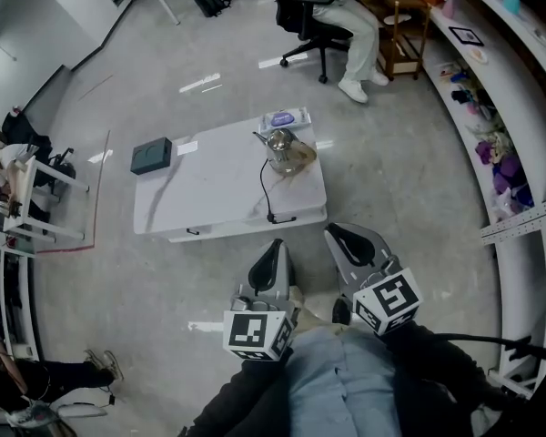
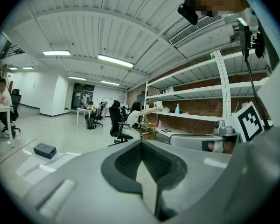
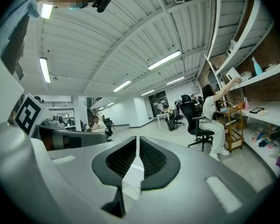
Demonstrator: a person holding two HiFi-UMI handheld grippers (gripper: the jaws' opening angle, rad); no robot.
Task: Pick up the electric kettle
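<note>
The electric kettle (image 1: pixel 285 150), shiny metal with a spout to the left, stands on the right part of a white table (image 1: pixel 209 194). Its black cord (image 1: pixel 266 194) trails to the table's near edge. Both grippers are held low by the person's body, well short of the table. My left gripper (image 1: pixel 275 249) (image 2: pixel 141 146) has its jaws together with nothing between them. My right gripper (image 1: pixel 339 235) (image 3: pixel 136 141) is likewise shut and empty. Neither gripper view shows the kettle; both look out level across the room.
A black box (image 1: pixel 151 155) (image 2: pixel 45 150) lies on the table's left end, a blue-and-white packet (image 1: pixel 285 118) at its far edge. A seated person (image 1: pixel 350 21) on an office chair is beyond. Shelving (image 1: pixel 519 144) runs along the right; desks (image 1: pixel 36 198) stand at left.
</note>
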